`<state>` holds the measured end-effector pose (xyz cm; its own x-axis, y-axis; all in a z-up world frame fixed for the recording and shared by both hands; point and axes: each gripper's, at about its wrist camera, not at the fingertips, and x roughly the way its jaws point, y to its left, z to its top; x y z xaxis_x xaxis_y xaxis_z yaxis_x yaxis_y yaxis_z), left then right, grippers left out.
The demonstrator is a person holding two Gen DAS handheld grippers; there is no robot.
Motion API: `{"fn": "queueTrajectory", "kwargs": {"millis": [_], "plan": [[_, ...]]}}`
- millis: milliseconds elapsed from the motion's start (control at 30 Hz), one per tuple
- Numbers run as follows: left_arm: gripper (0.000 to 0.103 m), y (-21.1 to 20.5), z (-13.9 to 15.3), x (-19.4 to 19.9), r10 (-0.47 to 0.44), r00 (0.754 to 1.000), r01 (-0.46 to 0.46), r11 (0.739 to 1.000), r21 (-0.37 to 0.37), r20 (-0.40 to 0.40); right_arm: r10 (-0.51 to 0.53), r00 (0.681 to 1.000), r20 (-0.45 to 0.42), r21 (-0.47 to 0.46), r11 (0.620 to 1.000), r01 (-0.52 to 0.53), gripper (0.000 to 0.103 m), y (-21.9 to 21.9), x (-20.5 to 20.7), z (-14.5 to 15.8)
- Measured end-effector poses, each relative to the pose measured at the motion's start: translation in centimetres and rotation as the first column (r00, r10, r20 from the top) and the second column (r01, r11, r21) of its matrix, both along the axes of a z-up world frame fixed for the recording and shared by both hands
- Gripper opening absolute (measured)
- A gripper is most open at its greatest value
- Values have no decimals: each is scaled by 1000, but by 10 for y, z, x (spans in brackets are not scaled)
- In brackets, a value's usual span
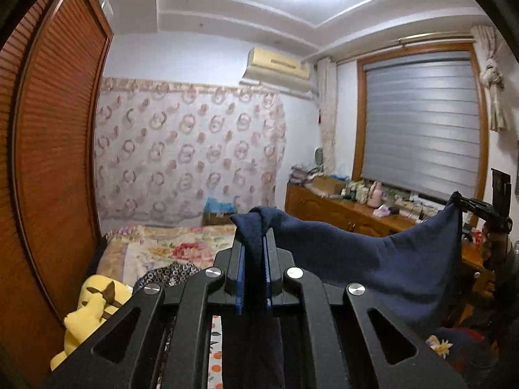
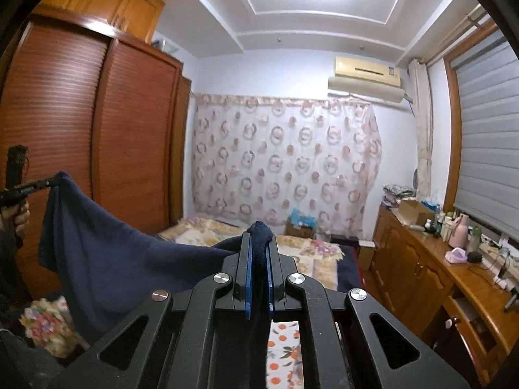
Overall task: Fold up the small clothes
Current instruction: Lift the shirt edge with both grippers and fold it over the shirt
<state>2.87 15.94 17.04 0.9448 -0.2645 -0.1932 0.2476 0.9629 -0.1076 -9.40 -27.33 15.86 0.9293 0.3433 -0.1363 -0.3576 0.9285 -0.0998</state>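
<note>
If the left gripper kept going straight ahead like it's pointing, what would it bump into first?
Probably nothing nearby. The left gripper, shut on the navy cloth, points nearly level over the bed. Beyond it, the first thing in line looks like the patterned curtain on the far wall, though depth is hard to judge.

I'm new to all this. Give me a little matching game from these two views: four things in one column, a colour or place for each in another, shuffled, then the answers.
Things:
1. garment
2. plush toy
3. air conditioner
4. wardrobe

Descriptions:
A. yellow, low by the bed
B. reddish-brown slatted doors
C. dark blue, hung between both grippers
D. high on the wall

Pairs: 1-C, 2-A, 3-D, 4-B
</note>
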Motion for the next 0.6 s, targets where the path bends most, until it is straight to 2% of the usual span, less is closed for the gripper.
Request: {"fn": "queueTrajectory", "kwargs": {"millis": [100,233,300,333,367,433,467,533,600], "plan": [[10,-3,-20,48,34,998,-33,999,22,-48,-32,998,-54,-15,999,31,6,9,57,0],[12,-5,-54,126,98,987,-88,993,81,-130,-114,980,-161,-46,993,108,6,18,156,-23],[17,-2,-82,164,117,969,-97,990,102,-216,-164,956,-242,-40,986,159,8,21,205,-43],[17,-2,-94,174,122,961,-98,989,107,-248,-180,934,-310,-43,984,176,14,22,228,-58],[21,-2,-109,182,125,953,-94,988,123,-277,-193,898,-396,-31,980,197,16,22,249,-76],[36,-3,-126,184,131,943,-91,986,142,-307,-229,851,-473,-8,967,255,22,22,265,-102],[45,-3,-134,182,121,941,-79,987,141,-315,-229,843,-486,-6,966,259,25,24,267,-113],[49,-3,-145,176,101,936,-60,990,129,-338,-213,846,-488,-25,973,231,34,30,263,-128],[70,-6,-150,168,87,929,-46,992,121,-361,-216,841,-497,-58,975,216,39,35,258,-138]]}}
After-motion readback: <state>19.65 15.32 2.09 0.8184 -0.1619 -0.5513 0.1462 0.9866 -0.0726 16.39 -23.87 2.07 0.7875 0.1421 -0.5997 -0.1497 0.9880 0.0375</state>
